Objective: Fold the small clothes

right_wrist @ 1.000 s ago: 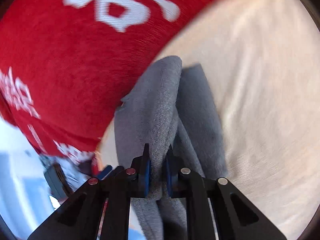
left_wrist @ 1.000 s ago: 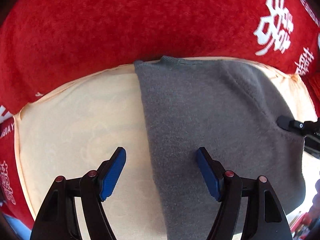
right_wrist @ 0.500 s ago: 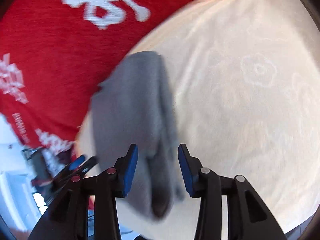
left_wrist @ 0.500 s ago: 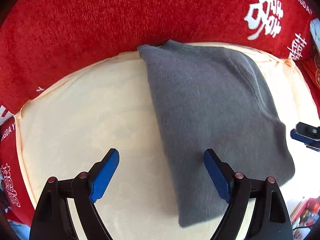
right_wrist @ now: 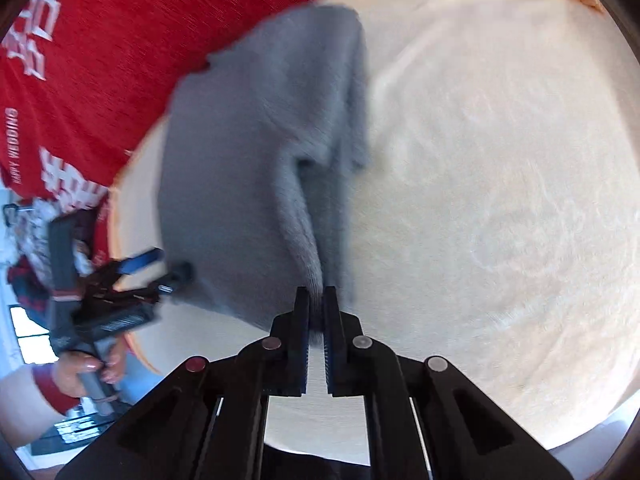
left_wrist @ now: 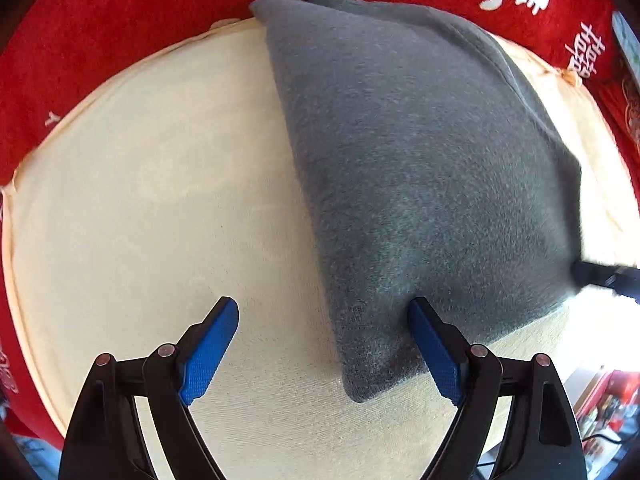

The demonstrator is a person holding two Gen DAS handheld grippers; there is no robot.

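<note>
my left gripper [left_wrist: 322,344] stood spread wide, blue pads far apart and gripping nothing, hovering low over the cream cushion [left_wrist: 152,208]. the left pad was over bare cushion at about seven o'clock in my left view; the right pad sat right at the near edge of the grey sweater [left_wrist: 420,152], though i couldn't tell if it truly touched. the sweater lay folded on the cushion, running from twelve o'clock down toward five, its far end up against the red blanket [left_wrist: 120,24] with white lettering. at three o'clock a dark tip of my right gripper [left_wrist: 600,274] met the sweater's right edge.

over in my right view, my right gripper [right_wrist: 318,304] was pinched tight on a raised ridge of the grey sweater [right_wrist: 240,160], the cloth pulled up between the pads at six o'clock. the picture was blurred. at eight o'clock my left gripper [right_wrist: 160,266] showed beside the sweater's edge, with my left hand [right_wrist: 86,370] on its handle. the cream cushion [right_wrist: 500,200] filled three o'clock, the red blanket [right_wrist: 100,60] ten.
</note>
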